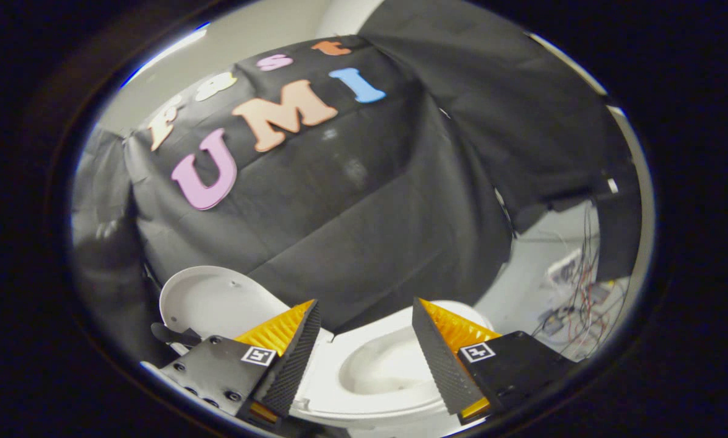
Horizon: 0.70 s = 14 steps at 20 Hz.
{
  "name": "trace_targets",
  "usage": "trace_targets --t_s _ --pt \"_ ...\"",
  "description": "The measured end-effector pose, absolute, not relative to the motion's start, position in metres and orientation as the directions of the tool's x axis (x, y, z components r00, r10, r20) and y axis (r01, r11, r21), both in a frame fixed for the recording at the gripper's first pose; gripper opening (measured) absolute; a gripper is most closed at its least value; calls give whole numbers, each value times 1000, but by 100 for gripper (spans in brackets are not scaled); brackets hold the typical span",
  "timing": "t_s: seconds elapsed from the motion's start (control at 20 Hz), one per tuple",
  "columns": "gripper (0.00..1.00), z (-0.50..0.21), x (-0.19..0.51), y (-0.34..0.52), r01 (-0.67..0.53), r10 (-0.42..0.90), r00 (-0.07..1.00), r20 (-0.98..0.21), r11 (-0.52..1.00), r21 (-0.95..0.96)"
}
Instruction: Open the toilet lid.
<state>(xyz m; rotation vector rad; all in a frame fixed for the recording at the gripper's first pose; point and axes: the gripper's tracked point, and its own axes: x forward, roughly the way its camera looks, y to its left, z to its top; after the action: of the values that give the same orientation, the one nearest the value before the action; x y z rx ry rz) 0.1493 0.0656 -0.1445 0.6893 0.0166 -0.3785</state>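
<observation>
While its fingers stood wide apart and held nothing, the gripper [364, 316] hung above the white ceramic toilet bowl [379, 371]; the round white plastic lid [215, 301] stood raised beyond the left finger.

A: Dim booth here; what's catching the light?
B: The toilet bowl [388, 371] glows brightest, nearly washed out, lit from above. Black cloth wall [352, 201] swallows detail.
A: Edges?
B: Strong fisheye bend, soft blur near the rim, gripper [366, 337] fingers wide apart and sharp.
</observation>
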Motion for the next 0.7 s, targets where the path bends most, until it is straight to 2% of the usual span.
trace_targets --t_s 0.05,0.15,0.5,0.6,0.7 --pt "94 -161 148 65 377 -347 920 -181 662 647" --pt "79 -188 145 68 410 -349 907 -236 605 682" --pt "25 -231 144 74 422 -340 892 -297 395 816" --pt "10 -246 139 76 463 -340 874 -347 372 804" --pt "11 -247 137 79 483 -347 866 -360 397 780"
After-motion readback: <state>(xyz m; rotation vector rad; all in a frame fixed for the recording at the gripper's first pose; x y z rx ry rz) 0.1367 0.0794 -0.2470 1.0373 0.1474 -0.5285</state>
